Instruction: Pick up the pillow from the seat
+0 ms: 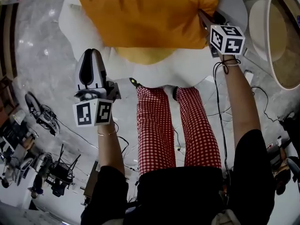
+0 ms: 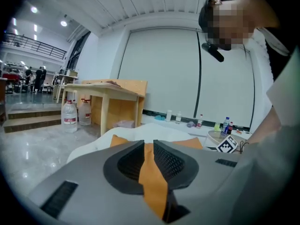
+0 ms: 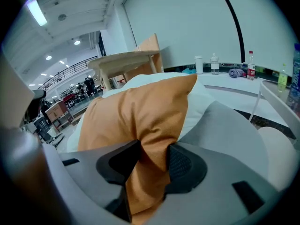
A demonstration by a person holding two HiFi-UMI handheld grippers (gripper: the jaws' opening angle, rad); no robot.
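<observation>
On the white cushioned seat (image 1: 187, 64), the plump orange fabric pillow (image 1: 150, 13) is lying, looking light, soft and easily bunched. The right gripper (image 1: 205, 20) is pinching one gathered corner. The left gripper (image 1: 91, 53), jaws barely parted on nothing, is hovering beside the opposite corner, a sensible second hold.

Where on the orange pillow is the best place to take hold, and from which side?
The right-hand edge of the pillow, approached from the person's side, as the right tongs clamp it now. It is plump in the middle, but its edge fabric bunches thin enough to fit between the pads.
</observation>
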